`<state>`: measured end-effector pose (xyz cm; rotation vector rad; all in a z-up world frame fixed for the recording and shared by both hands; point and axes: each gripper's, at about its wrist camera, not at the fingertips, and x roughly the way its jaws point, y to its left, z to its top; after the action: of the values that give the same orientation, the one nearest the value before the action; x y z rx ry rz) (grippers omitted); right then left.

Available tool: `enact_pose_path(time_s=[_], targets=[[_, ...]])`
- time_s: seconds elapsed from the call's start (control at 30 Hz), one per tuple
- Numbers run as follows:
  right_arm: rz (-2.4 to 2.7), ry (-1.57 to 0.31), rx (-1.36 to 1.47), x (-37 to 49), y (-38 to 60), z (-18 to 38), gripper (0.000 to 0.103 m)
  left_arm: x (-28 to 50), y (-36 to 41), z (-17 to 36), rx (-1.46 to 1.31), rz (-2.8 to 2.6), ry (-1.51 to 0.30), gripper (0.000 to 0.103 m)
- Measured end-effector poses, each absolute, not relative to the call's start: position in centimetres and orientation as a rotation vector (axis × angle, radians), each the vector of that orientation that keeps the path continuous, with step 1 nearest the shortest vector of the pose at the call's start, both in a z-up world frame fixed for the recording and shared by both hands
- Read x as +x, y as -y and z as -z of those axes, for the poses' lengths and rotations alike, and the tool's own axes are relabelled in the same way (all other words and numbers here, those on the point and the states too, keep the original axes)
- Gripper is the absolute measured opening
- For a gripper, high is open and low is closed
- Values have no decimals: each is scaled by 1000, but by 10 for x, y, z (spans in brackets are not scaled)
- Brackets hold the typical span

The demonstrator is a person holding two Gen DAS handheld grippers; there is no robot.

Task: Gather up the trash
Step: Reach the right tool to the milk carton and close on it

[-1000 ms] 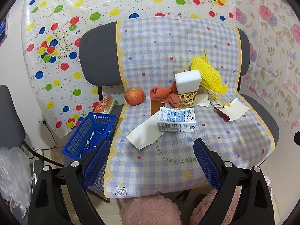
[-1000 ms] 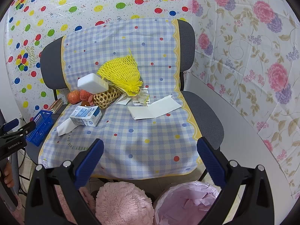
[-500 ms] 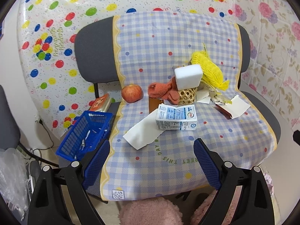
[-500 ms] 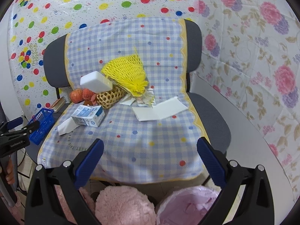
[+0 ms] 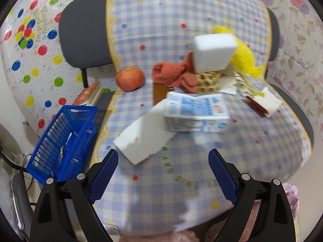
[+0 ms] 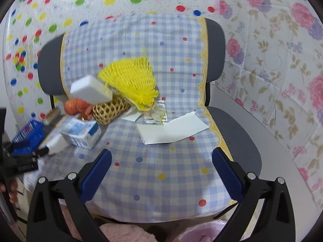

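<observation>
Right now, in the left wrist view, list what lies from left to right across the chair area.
Blue basket → apple → orange cloth → milk carton → yellow net → white paper with a red edge.

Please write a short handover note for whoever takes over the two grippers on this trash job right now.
Left gripper: open, empty, hovering over the front of the chair seat, pointed at the milk carton.
Right gripper: open, empty, facing the white paper sheets.
On the seat: carton lying on its side, partly on a white paper; yellow net and white foam block on the wicker basket; apple and orange cloth behind.
Done: nothing visibly collected yet.
Left: pick up carton, papers, net, probably the wrappers.
</observation>
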<state>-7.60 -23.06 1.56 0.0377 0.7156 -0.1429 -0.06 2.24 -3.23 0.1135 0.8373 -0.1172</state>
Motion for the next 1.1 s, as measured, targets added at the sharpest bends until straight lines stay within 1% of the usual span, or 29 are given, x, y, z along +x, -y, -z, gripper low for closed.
enact_pose_path(time_s=[0.2, 0.37, 0.43, 0.47, 0.5, 0.63, 0.7, 0.8, 0.87, 1.1], targets=[[85, -755, 37, -53, 221, 0, 97, 18, -50, 48, 99, 66, -861, 90], [-22, -791, 46, -23, 201, 16, 97, 24, -59, 50, 98, 48, -857, 90], [-80, -808, 32, -9, 189, 23, 87, 27, -62, 49, 94, 47, -852, 90], [-124, -812, 18, -2, 182, 26, 79, 28, -64, 49, 88, 51, -850, 90], [-177, -818, 4, 7, 174, 31, 79, 30, -64, 50, 85, 55, -851, 90], [-337, -817, 4, 38, 152, 41, 81, 39, -69, 53, 77, 52, -856, 90], [-395, -814, 7, 50, 143, 45, 91, 47, -72, 55, 69, 48, -855, 90], [-443, -816, -37, 71, 130, 52, 95, 59, -76, 57, 77, 43, -849, 90], [-475, -820, -70, 81, 123, 56, 97, 65, -76, 58, 89, 49, -852, 90], [-558, -830, -172, 111, 109, 74, 97, 76, -79, 63, 100, 70, -871, 90]])
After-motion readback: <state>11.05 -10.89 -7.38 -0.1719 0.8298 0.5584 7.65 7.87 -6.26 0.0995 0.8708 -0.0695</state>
